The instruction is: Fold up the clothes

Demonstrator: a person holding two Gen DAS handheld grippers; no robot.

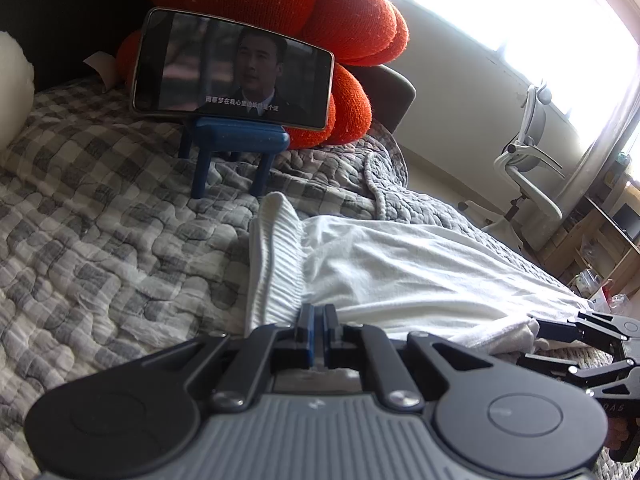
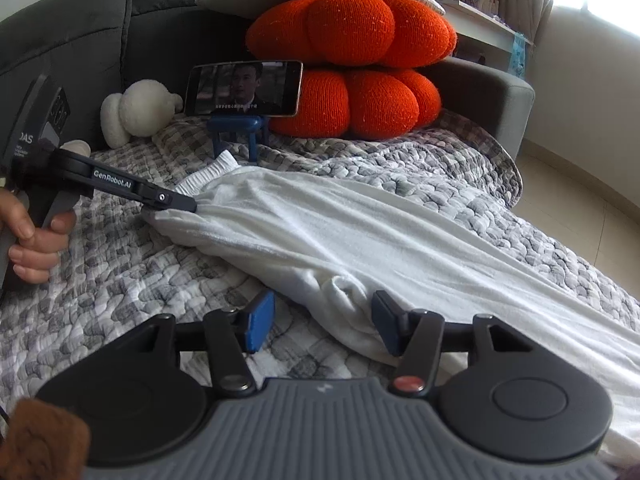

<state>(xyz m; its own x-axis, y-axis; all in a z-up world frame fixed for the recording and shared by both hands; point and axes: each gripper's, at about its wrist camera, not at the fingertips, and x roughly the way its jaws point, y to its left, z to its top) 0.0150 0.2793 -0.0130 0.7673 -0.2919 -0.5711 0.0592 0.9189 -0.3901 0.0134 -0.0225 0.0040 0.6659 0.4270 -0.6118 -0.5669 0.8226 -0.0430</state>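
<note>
A white garment (image 2: 340,232) with a ribbed elastic waistband (image 1: 276,248) lies stretched across the grey checked quilt (image 2: 120,292). In the left wrist view my left gripper (image 1: 319,314) is shut on the garment's edge just below the waistband. The right wrist view shows the same left gripper (image 2: 188,205) pinching the cloth from the left. My right gripper (image 2: 324,312) stands open around a bunched fold of the garment; the right pad (image 2: 386,320) touches the cloth and the left pad (image 2: 260,320) stands apart from it. My right gripper (image 1: 536,342) also shows at the left wrist view's right edge.
A phone (image 2: 244,88) on a blue stand (image 2: 238,132) sits on the quilt behind the waistband, in front of orange pumpkin cushions (image 2: 360,68). A white plush toy (image 2: 136,114) lies to the left. A white office chair (image 1: 528,168) stands beyond the quilt's edge. A person's hand (image 2: 32,240) holds the left gripper's handle.
</note>
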